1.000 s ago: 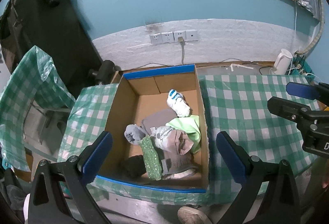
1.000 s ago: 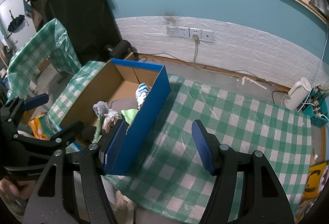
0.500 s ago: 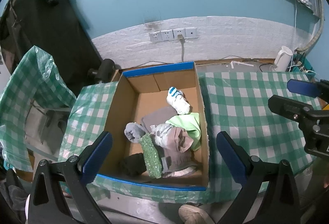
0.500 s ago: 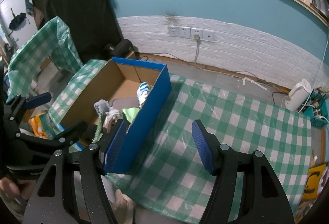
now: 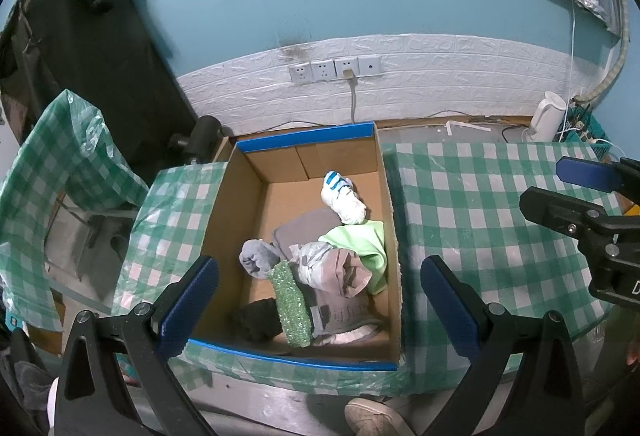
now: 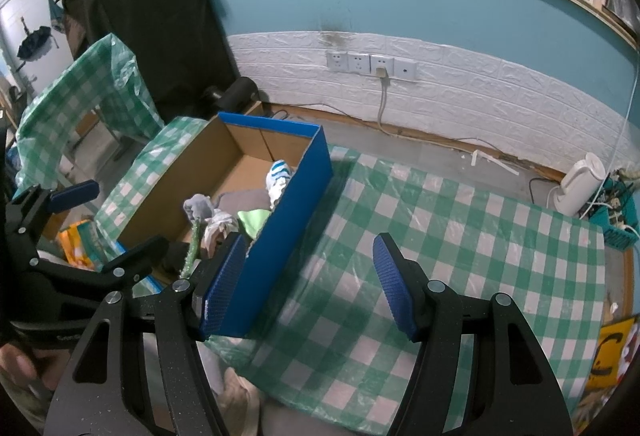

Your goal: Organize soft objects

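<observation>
Both grippers empty, jaws apart: left gripper [image 5: 320, 300] hangs over the box [image 5: 388, 236] near its front edge, right gripper [image 6: 308, 284] sits over bare cloth [image 6: 460, 236] just right of the box's blue side wall. Nothing between either set of pads.

Soft items all inside the box, piled toward its front-right corner: rolled white-blue sock [image 5: 342, 196] furthest back, green cloth [image 5: 360, 240] against the right wall, grey bundle [image 5: 258, 258] and green mesh strip [image 5: 292, 310] nearer the front, dark piece at the front edge. No soft items on the cloth outside the box. My read: collecting is done or nearly so, and the grippers idle clear of the load.

Versus the earlier frames: no real change. Box, pile and both grippers sit where they were, jaw gaps unchanged.
</observation>
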Motion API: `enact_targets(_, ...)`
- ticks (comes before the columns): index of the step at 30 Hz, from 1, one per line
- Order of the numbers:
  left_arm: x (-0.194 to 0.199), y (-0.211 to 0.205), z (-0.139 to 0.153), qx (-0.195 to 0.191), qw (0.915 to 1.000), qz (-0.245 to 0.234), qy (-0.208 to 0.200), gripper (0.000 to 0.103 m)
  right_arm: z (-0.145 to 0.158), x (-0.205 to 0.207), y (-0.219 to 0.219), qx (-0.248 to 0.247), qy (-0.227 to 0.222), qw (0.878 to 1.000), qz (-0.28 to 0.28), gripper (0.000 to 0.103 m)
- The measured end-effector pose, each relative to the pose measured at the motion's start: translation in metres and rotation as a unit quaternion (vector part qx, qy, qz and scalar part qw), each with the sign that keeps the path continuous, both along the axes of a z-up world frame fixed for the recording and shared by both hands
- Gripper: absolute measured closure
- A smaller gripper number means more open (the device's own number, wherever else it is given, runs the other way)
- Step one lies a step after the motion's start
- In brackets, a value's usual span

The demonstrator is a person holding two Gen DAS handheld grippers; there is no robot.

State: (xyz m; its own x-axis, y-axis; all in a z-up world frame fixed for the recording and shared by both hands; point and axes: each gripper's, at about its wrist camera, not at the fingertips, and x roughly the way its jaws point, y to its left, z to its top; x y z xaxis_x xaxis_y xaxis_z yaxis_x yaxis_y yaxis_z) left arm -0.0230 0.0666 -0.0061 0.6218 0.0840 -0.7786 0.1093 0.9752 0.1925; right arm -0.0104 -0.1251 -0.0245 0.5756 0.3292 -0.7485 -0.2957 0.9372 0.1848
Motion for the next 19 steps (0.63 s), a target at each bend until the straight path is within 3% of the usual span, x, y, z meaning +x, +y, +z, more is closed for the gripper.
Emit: enact_targets(19,0.000,-0.009,0.003,-0.002,1.0000,-0.004,-0.001,0.002,0.000,-0.001,-0.002,0.001,0.000,1.000,-0.001,0.037)
